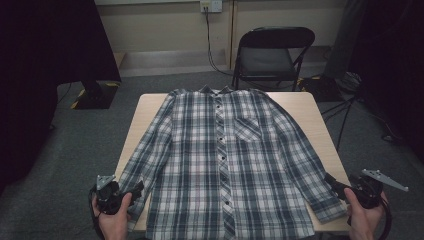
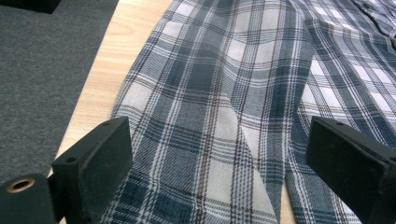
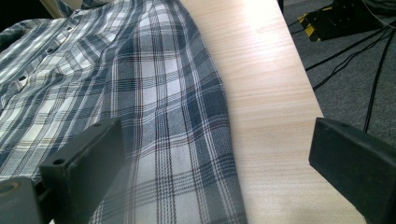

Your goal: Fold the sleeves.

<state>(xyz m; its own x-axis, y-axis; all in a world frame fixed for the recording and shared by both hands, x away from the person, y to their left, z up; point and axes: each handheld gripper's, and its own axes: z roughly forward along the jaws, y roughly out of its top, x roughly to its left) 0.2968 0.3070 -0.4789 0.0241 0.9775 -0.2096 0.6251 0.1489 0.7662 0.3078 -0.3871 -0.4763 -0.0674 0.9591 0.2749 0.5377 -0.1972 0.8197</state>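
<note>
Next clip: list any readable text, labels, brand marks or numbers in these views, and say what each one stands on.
None can be read.
Plaid shirt: no tag, logo or print visible on it.
Wall outlet plate: too small and blurred to show any marking.
Yellow and black striped box on the floor: stripes, no legible words.
Left gripper and right gripper: no lettering visible.

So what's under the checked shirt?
A wooden table. The shirt lies flat on it, buttoned, front up. Bare wood shows beside both sleeves and by the collar. Whether anything else lies under the cloth cannot be seen. Both grippers hover open near the cuffs.
</note>
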